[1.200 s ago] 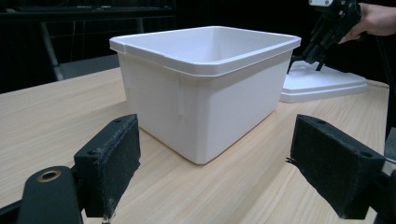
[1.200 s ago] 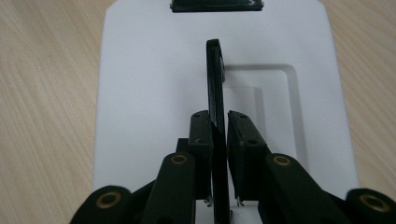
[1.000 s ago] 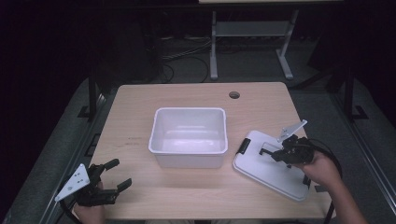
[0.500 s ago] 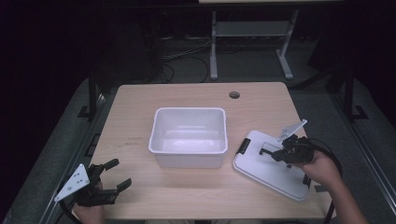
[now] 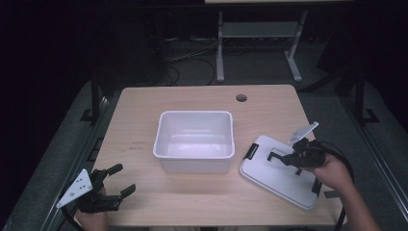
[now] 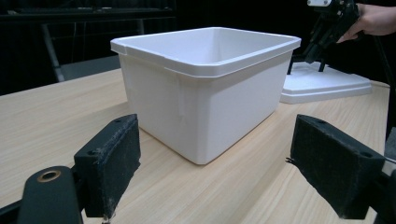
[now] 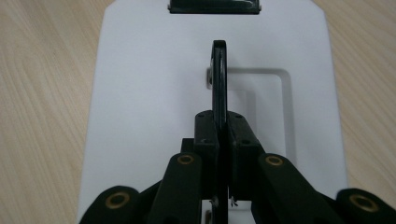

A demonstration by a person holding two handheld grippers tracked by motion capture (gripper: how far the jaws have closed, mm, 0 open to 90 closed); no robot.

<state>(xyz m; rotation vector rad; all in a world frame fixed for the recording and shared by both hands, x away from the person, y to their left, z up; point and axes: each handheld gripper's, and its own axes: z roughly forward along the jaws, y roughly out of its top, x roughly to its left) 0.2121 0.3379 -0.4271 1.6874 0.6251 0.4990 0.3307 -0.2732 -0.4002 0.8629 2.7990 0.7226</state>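
On the table seen from the high view, your right gripper [image 5: 285, 156] is clenched on the black handle [image 5: 276, 155] of the white lid [image 5: 274, 180], which lies flat just beside the white bin [image 5: 194, 139]; your left gripper [image 5: 115, 180] rests released near the front edge.

Between your left jaws, spread wide with nothing held, the bin [image 6: 205, 93] stands ahead, the lid [image 6: 322, 84] beyond its far corner.

Ahead of your right jaws, pinched tight, the upright handle [image 7: 219, 79] rises edge-on from the lid [image 7: 140, 93], its black latch [image 7: 214, 6] beyond. Judged from this, lifting comes next: keep the grip centred and raise straight, so the lid stays level.
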